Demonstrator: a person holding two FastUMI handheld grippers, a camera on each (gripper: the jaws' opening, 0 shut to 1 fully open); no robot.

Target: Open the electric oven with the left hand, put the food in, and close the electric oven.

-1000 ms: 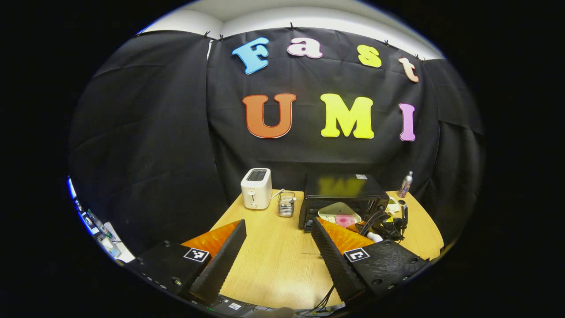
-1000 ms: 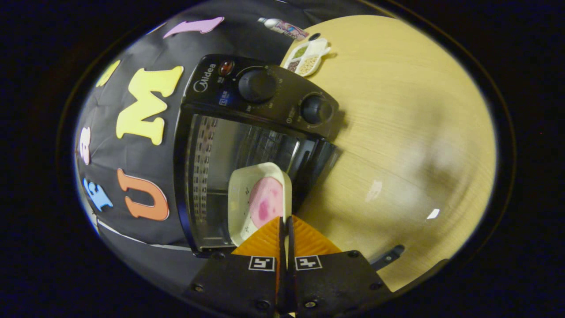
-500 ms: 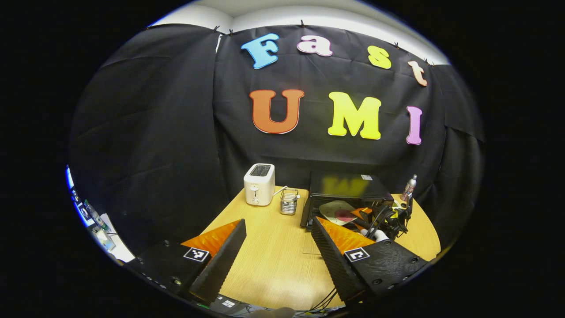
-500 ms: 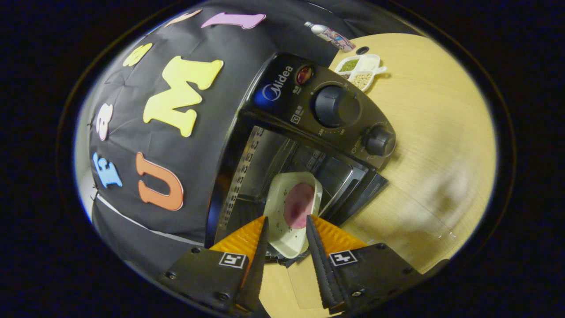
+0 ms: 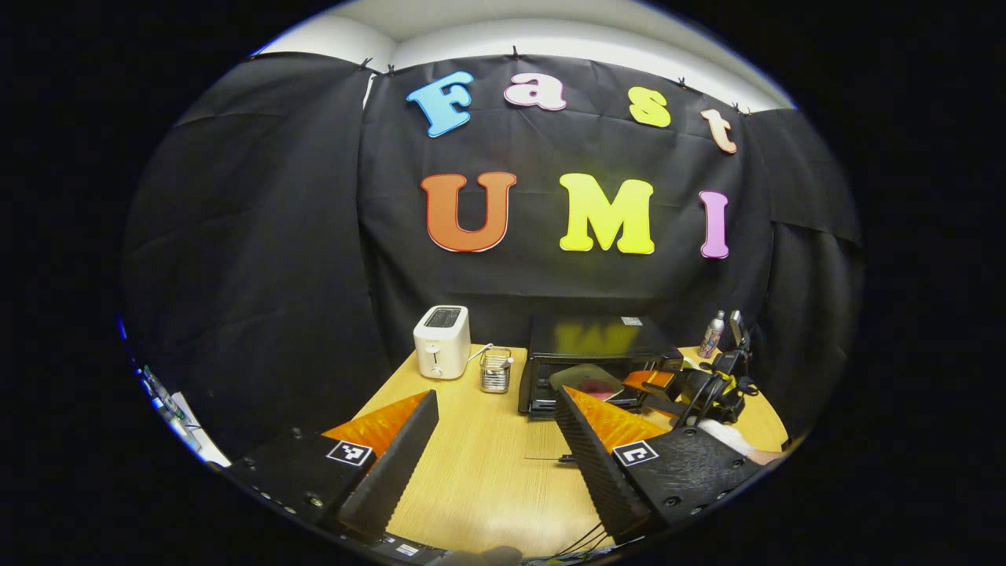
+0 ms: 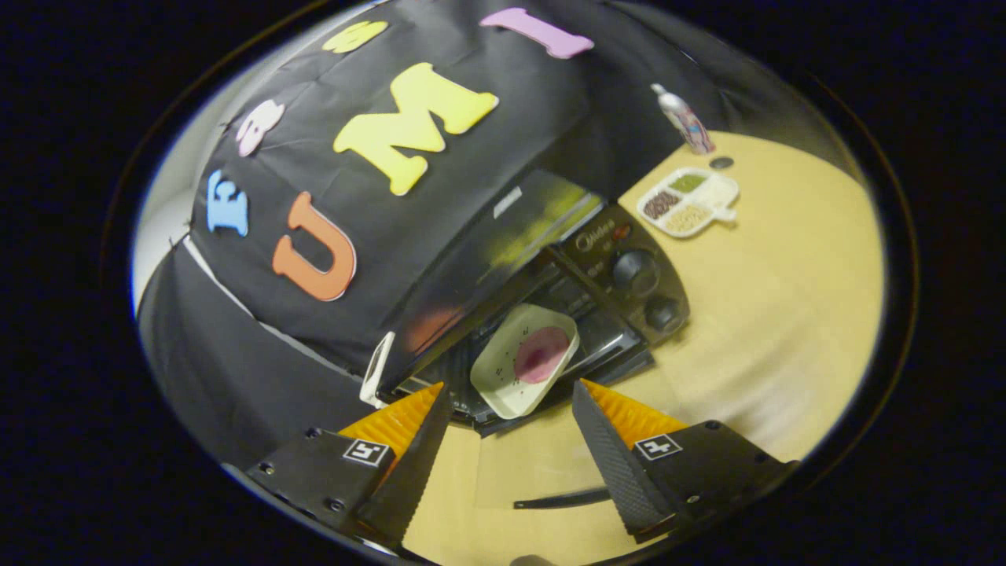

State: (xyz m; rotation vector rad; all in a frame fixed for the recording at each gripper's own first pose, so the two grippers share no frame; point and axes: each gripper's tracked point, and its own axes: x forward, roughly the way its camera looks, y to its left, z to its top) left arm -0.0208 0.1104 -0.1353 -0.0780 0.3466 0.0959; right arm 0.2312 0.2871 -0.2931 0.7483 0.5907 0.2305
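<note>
The black electric oven (image 6: 503,244) stands with its door (image 6: 621,365) dropped open. A pale tray (image 6: 511,369) carrying a pink piece of food (image 6: 542,354) rests in the oven's mouth, and its near end sticks out over the door. My right gripper (image 6: 511,460) is open, a short way in front of the tray and touching nothing. In the left gripper view the oven (image 5: 593,338) and tray (image 5: 585,380) sit at the back right of the table, with the right gripper (image 5: 656,384) and a hand beside them. My left gripper (image 5: 495,464) hangs open over the near table.
On the wooden table (image 5: 487,479) a white toaster (image 5: 442,342) and a small wire holder (image 5: 495,369) stand left of the oven. A bottle (image 6: 684,118) and a divided dish of grains (image 6: 689,203) lie beyond the oven's knob side.
My right gripper went from shut on the tray's edge to open, left the tray in the oven's mouth, and drew back. The left gripper hardly moved.
</note>
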